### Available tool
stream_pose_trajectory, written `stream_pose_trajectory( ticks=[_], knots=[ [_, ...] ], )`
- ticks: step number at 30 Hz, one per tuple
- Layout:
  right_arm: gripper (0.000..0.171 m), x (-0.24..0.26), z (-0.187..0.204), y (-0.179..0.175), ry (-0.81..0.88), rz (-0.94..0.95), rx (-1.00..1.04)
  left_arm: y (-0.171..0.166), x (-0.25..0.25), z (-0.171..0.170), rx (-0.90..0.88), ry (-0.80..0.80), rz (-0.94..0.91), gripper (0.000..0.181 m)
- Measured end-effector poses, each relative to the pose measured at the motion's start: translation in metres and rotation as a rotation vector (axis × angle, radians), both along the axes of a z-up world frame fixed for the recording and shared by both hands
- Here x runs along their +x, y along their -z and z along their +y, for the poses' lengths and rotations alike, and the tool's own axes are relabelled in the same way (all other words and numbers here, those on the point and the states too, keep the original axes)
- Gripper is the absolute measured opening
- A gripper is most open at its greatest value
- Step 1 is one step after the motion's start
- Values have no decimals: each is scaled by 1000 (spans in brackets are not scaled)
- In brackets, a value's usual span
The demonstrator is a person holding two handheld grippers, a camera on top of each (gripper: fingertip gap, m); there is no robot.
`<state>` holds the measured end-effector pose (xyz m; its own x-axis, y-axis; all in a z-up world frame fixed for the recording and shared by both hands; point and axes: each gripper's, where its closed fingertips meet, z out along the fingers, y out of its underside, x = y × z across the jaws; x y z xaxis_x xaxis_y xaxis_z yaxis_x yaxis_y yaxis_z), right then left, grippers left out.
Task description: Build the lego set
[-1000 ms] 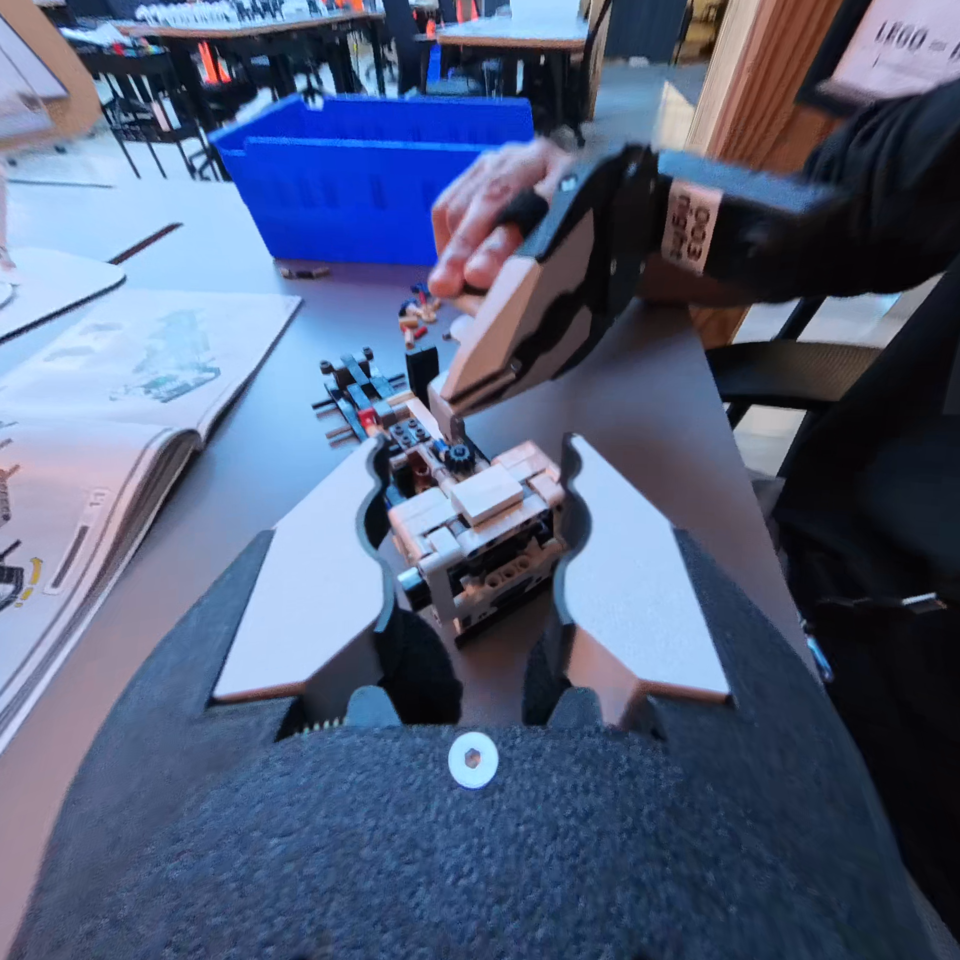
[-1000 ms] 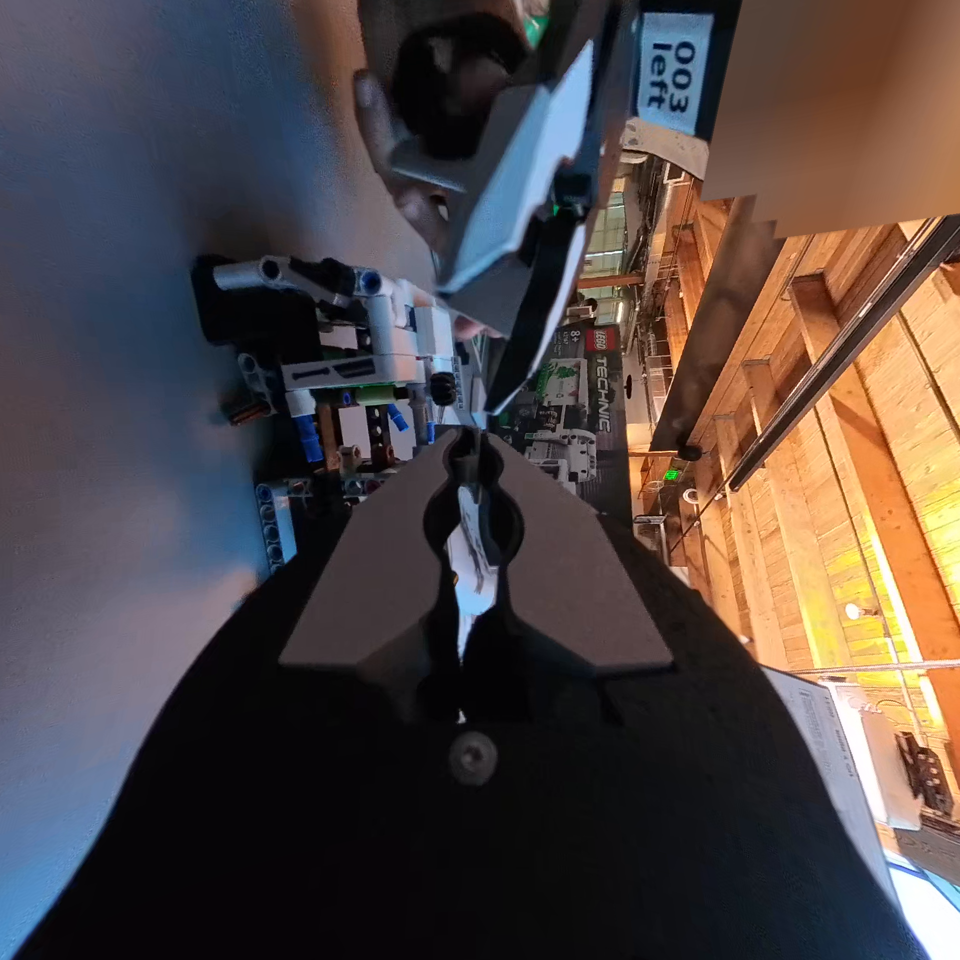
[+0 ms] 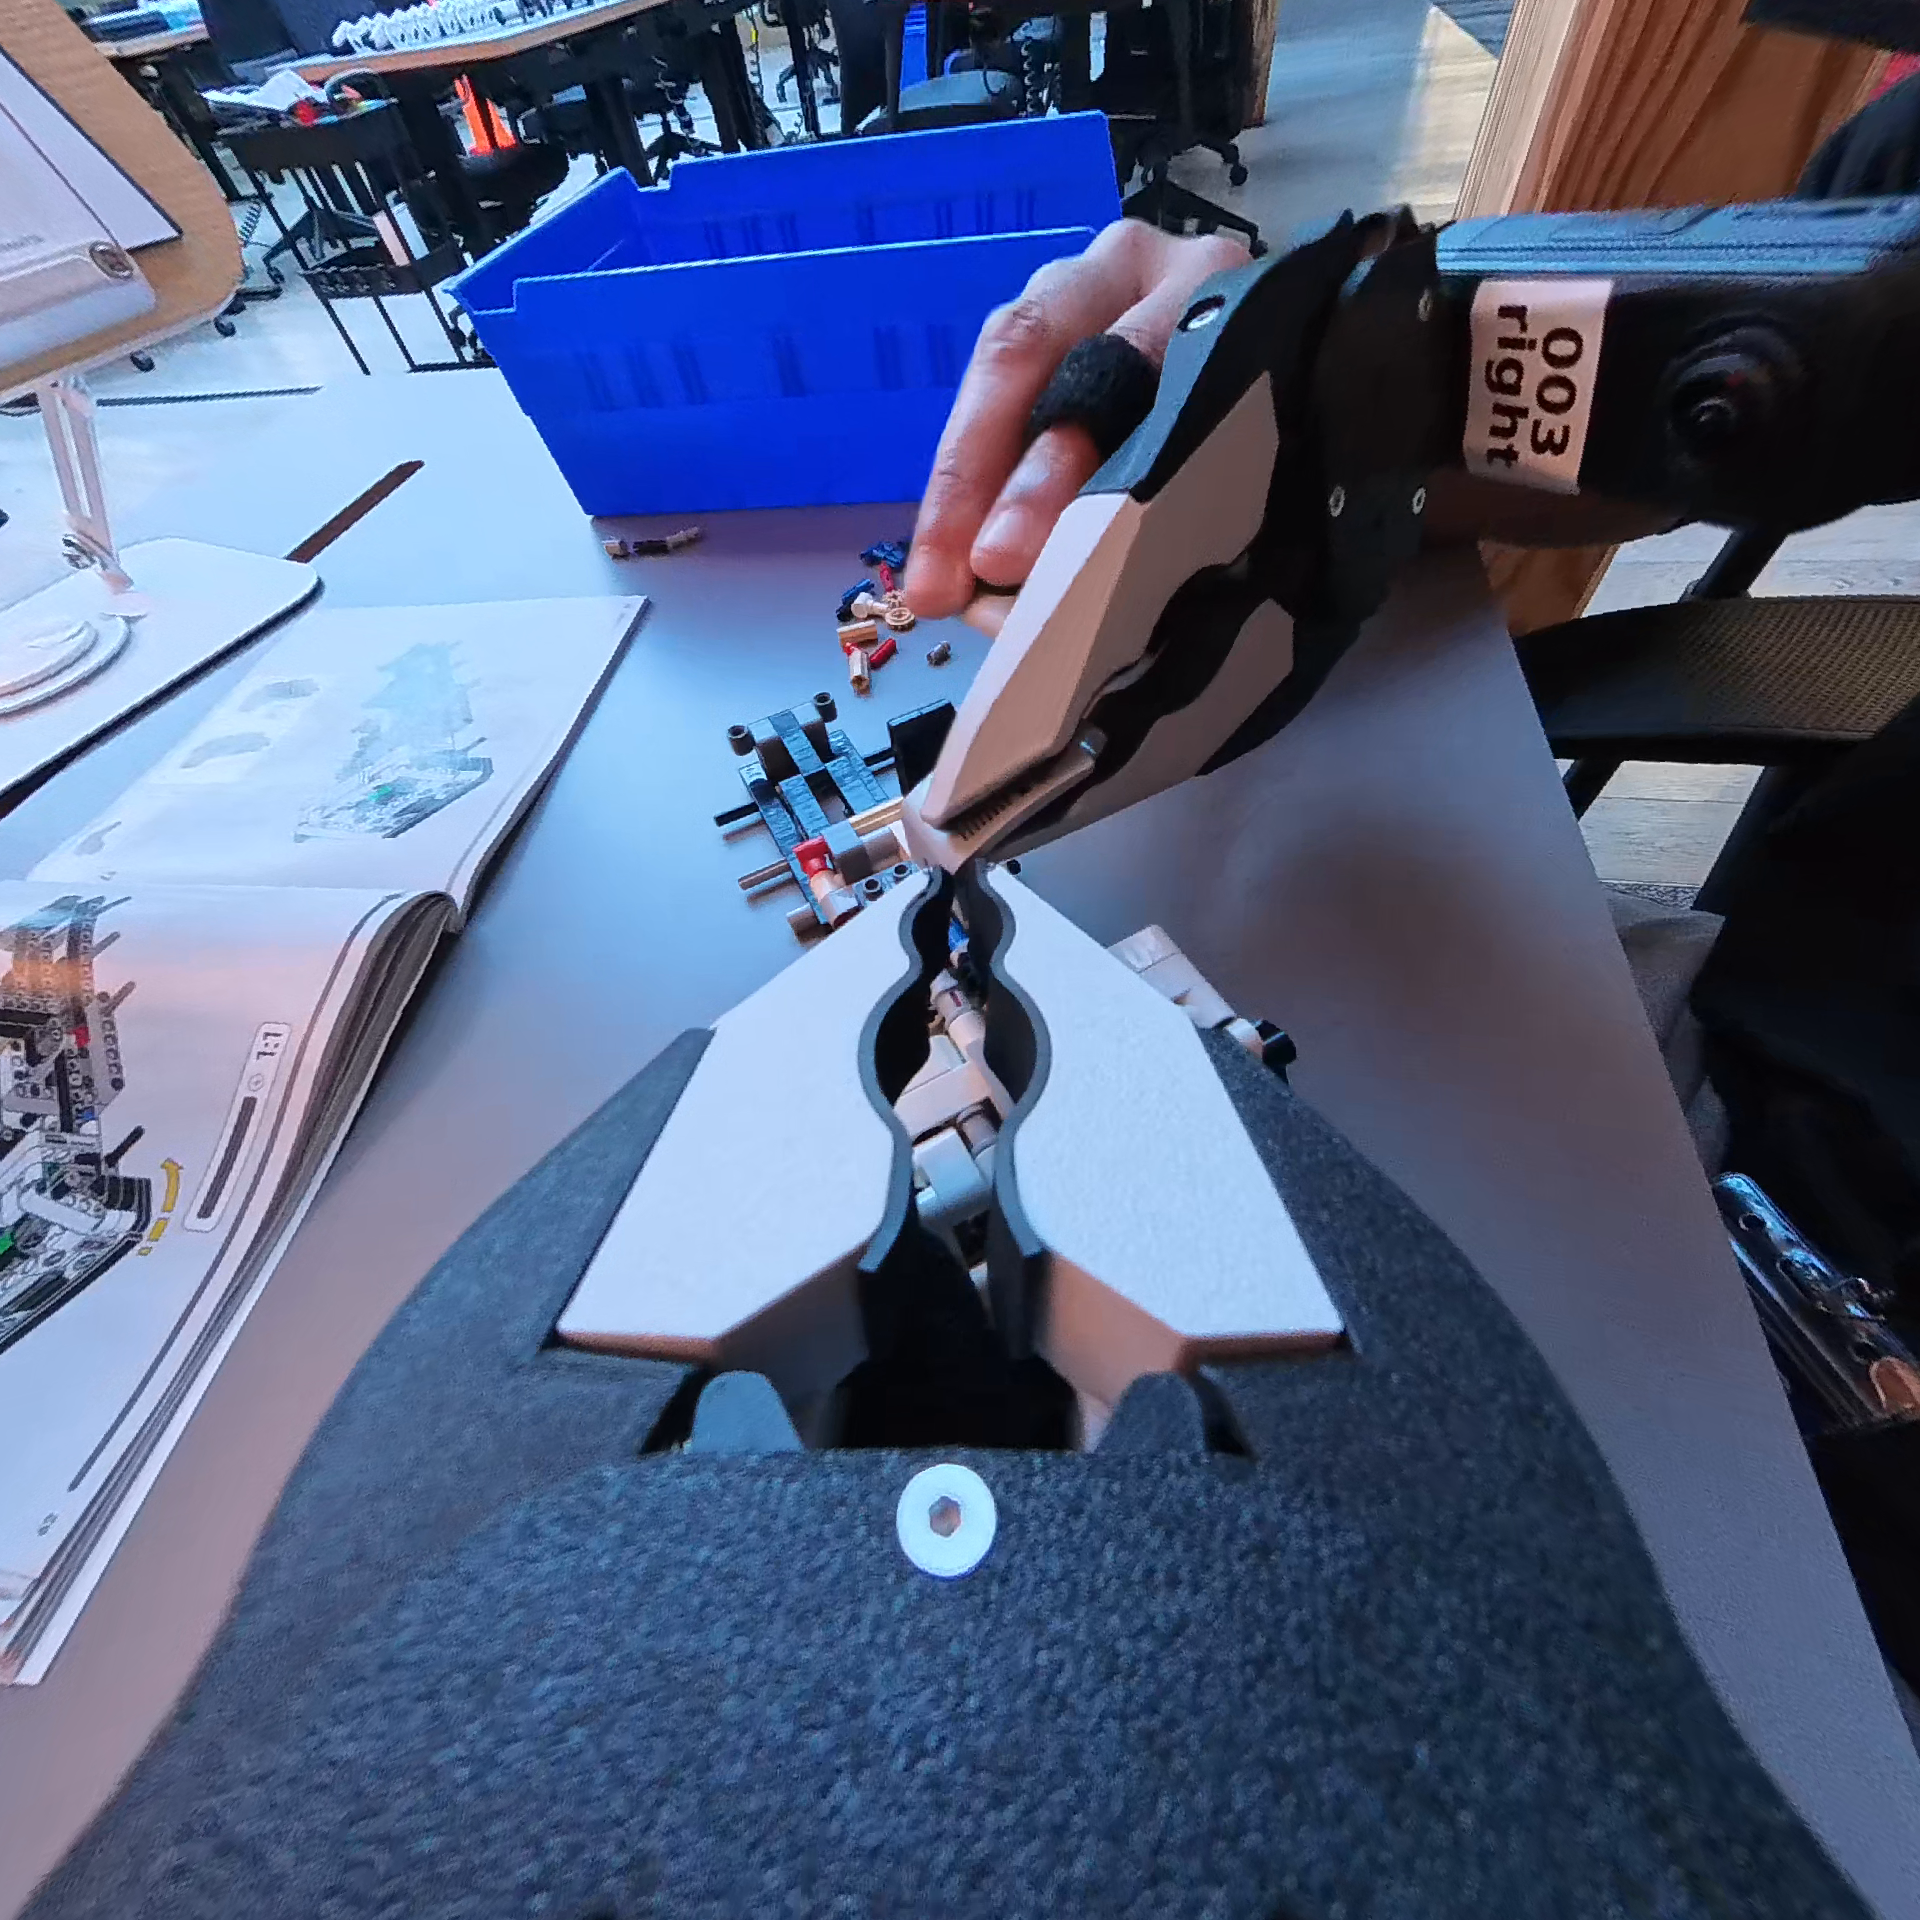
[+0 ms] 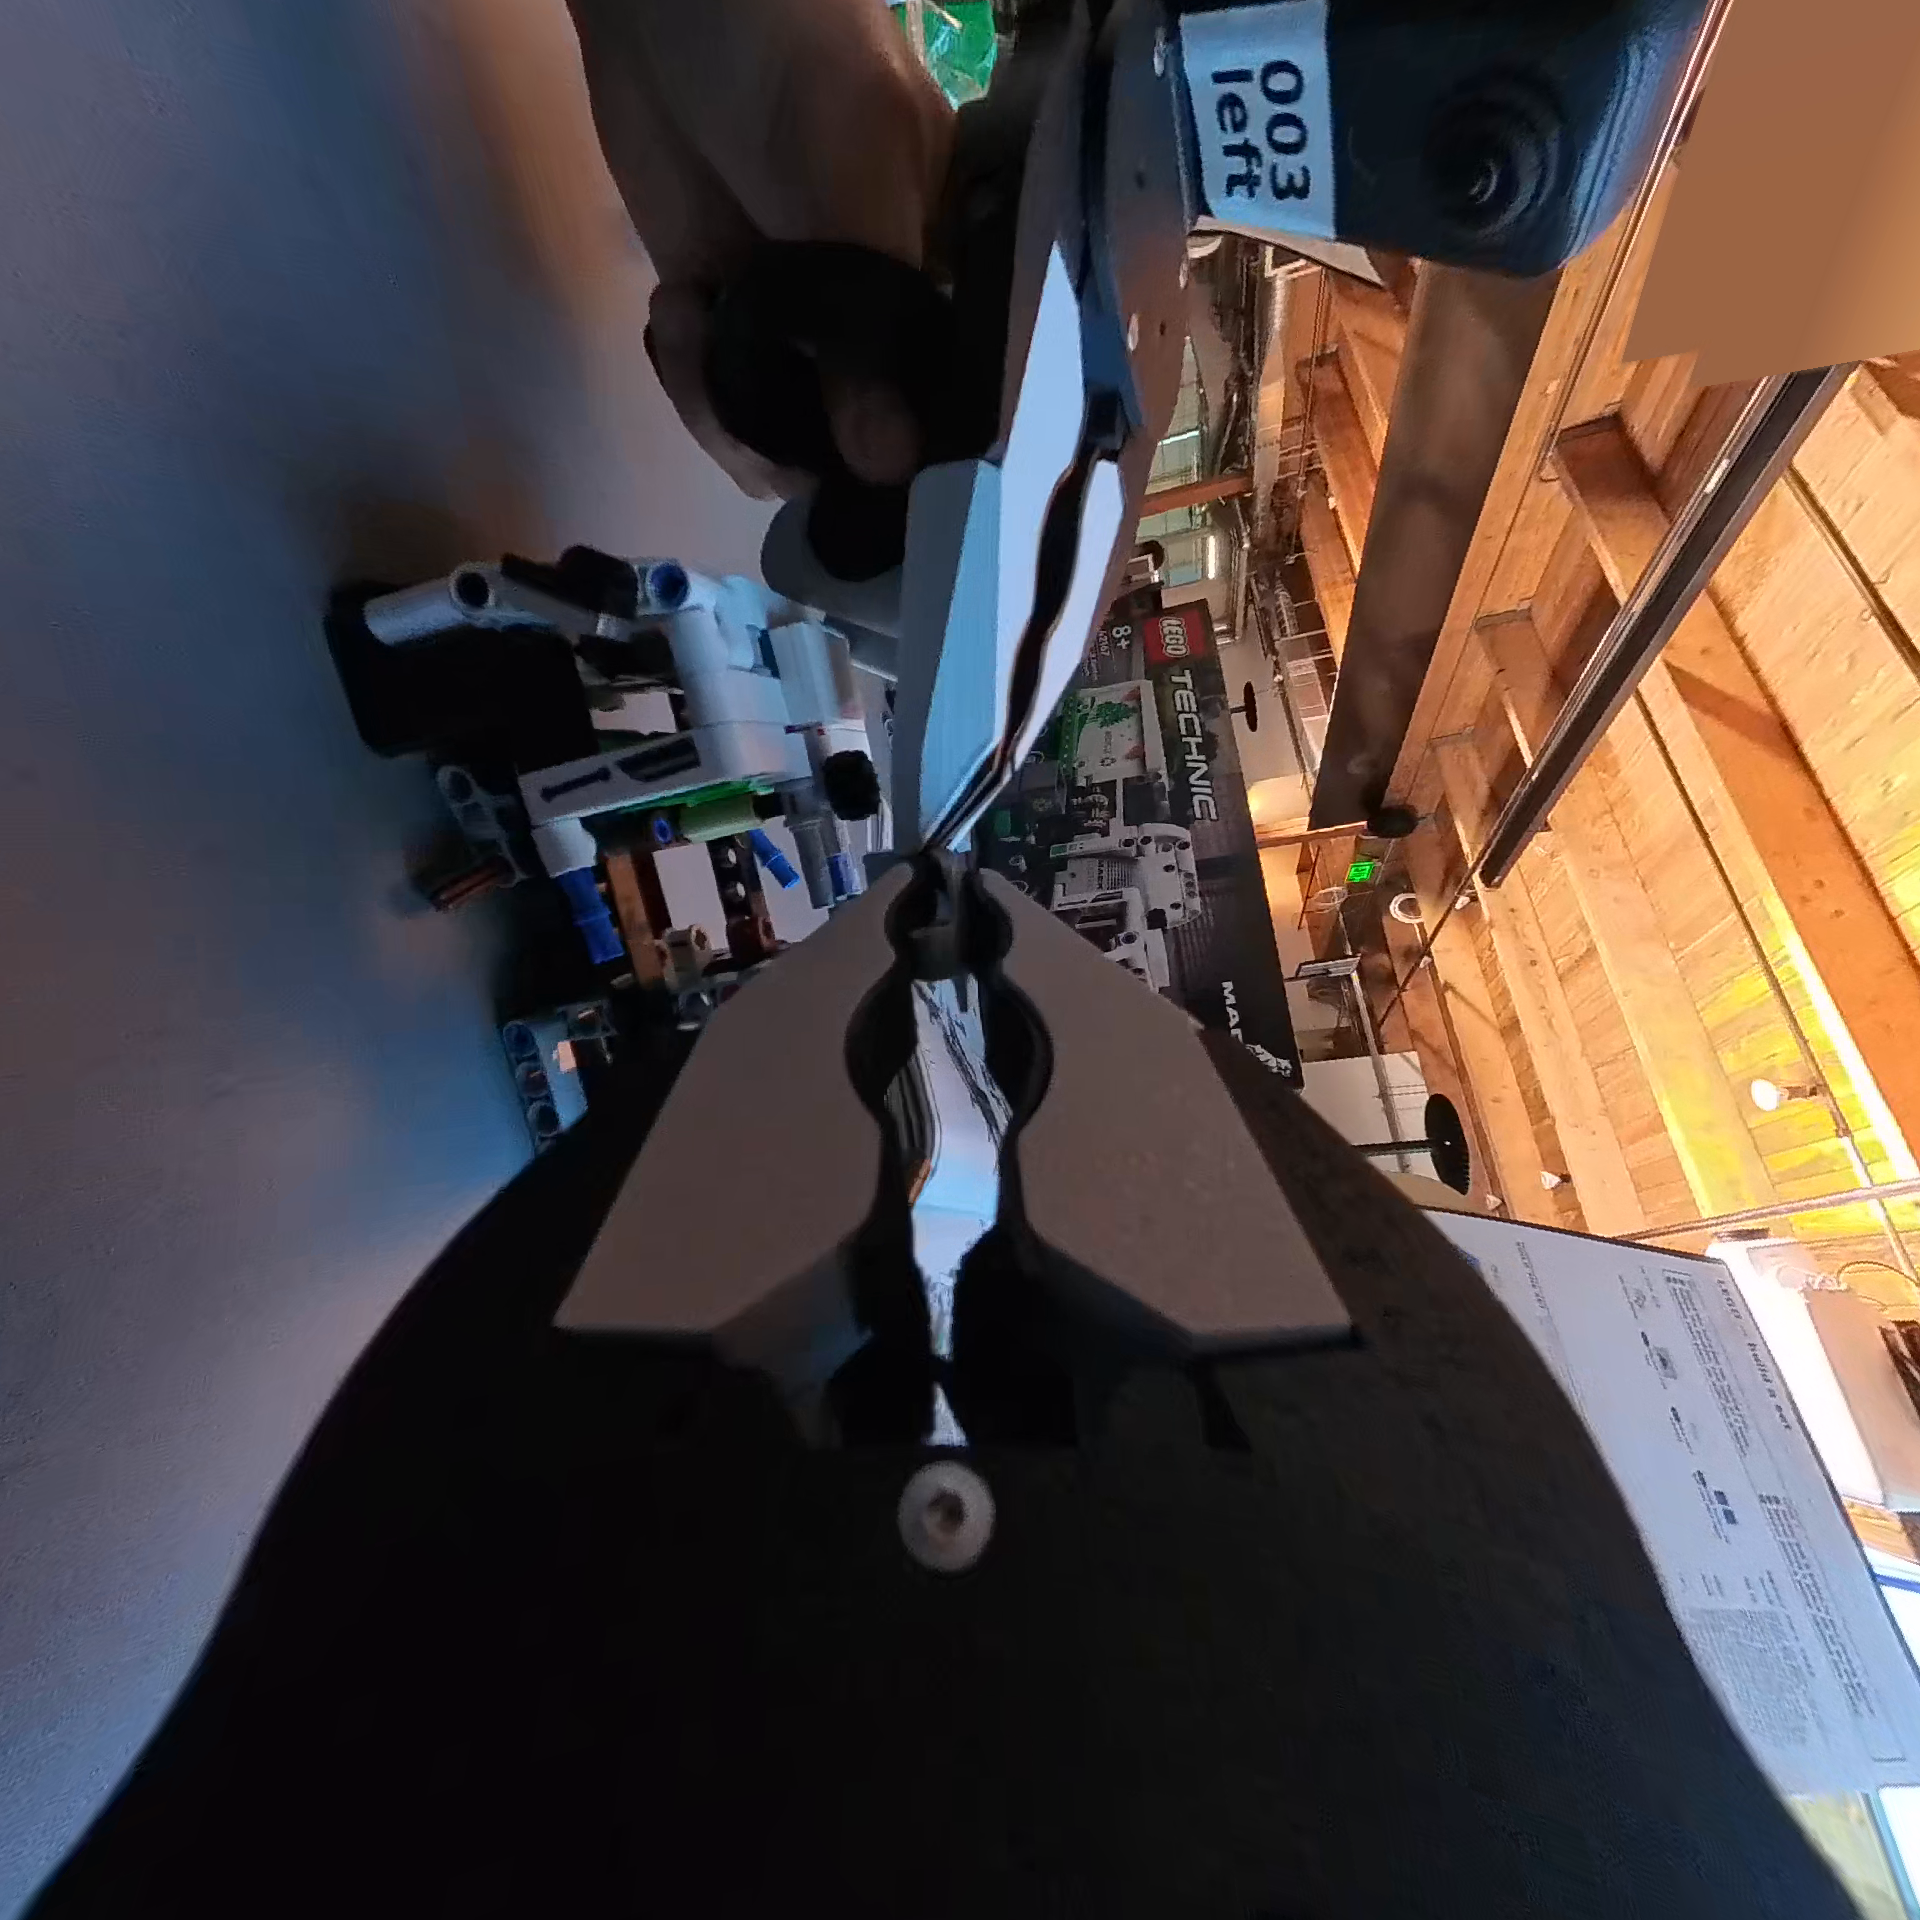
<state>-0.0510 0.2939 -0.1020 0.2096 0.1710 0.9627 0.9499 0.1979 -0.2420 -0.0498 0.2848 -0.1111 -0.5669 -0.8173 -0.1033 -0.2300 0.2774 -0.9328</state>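
Beyond both sets of fingertips spreads a grey table (image 3: 1299, 1039), and far past the left gripper's tips stands a blue bin (image 3: 790, 343). Off to the left of the left fingers lies an open instruction booklet (image 3: 260, 883). Beneath and just ahead of the left gripper (image 3: 961, 904) sits the partly built lego model (image 4: 665, 727), white and grey beams over a black base, resting on the table; through the gap between the left fingers only a sliver of its pale beams shows. That gripper's fingers are drawn nearly together, tips almost touching, with nothing clearly clamped between them. Meeting it tip to tip from ahead and to the right comes the right gripper (image 4: 940, 894), tilted down and carried by a hand (image 3: 1039, 436). Its fingers are closed on a small dark grey piece (image 4: 940, 920) pinched in the notch right at the tips, just beside the model's upper edge. Farther past the left fingertips lies a black axle assembly (image 3: 810, 779), and beyond that a scatter of loose small parts (image 3: 873, 623) in red, blue and tan.
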Motion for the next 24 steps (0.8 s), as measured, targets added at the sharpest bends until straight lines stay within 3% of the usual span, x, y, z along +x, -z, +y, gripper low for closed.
stream_pose_trajectory(
  ticks=[9,11,15,19,24],
  knots=[
    [3,2,-1,-4,-8,-22,-33,-5,1,-2,101,-15,-60,2],
    [2,0,-2,-2,-11,-23,-52,-3,0,-3,133,-12,-56,11],
    [3,-2,-4,-9,-4,-32,-45,-5,0,-6,181,-17,-89,3],
    [10,-1,-11,-19,14,177,-112,-20,-2,-7,85,-12,-108,1],
    [15,-3,-26,-44,-15,748,-260,-48,-9,5,-208,4,-112,0]
  ],
)
